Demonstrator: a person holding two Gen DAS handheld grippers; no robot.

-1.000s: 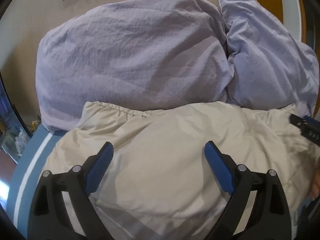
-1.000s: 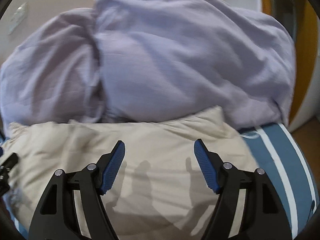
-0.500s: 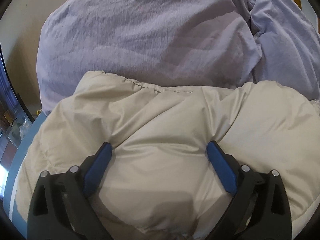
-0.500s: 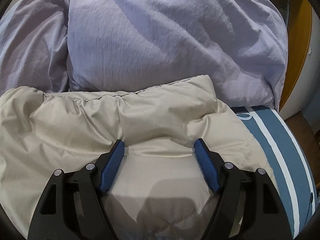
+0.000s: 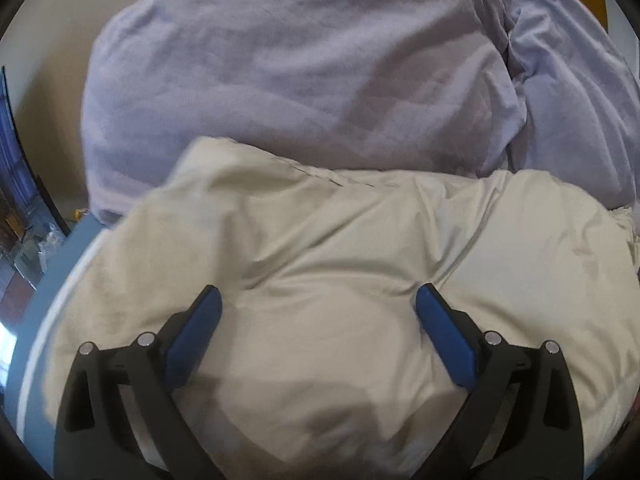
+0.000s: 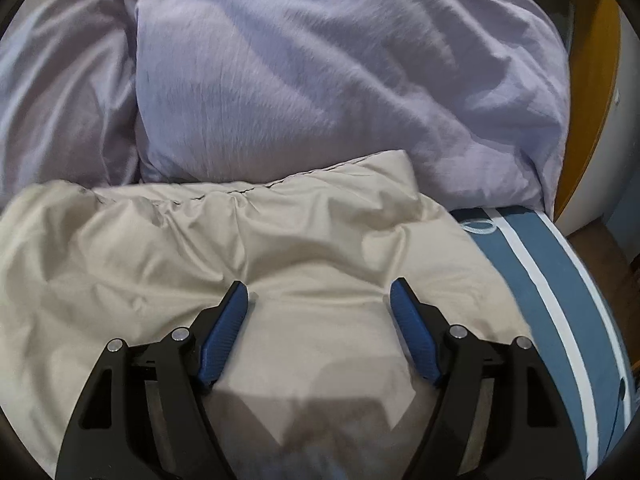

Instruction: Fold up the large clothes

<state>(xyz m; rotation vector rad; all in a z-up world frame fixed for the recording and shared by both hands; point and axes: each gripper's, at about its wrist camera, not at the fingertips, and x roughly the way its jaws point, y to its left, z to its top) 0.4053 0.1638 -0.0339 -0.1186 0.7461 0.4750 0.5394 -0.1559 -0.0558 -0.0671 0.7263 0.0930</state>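
A puffy beige jacket (image 5: 360,248) lies across the bed, its stitched far edge against the lilac bedding; the right wrist view shows its right end (image 6: 280,240). My left gripper (image 5: 318,292) stands wide open, both blue fingertips (image 5: 210,300) sunk into the padding, and a bulge of fabric rises between them without being pinched. My right gripper (image 6: 319,284) is open too, somewhat narrower, with its fingertips (image 6: 400,292) denting the jacket near its right end. Creases spread out from both sets of tips.
Bulky lilac duvet or pillows (image 5: 300,72) (image 6: 340,80) pile up just behind the jacket. A blue sheet with white stripes (image 6: 560,288) shows at the bed's right edge and at the left edge (image 5: 60,264). An orange wooden frame (image 6: 592,100) stands at the far right.
Both grippers have come down and forward onto the jacket. Their tips, above the fabric before, now press dents into it. The left jaws stand slightly wider.
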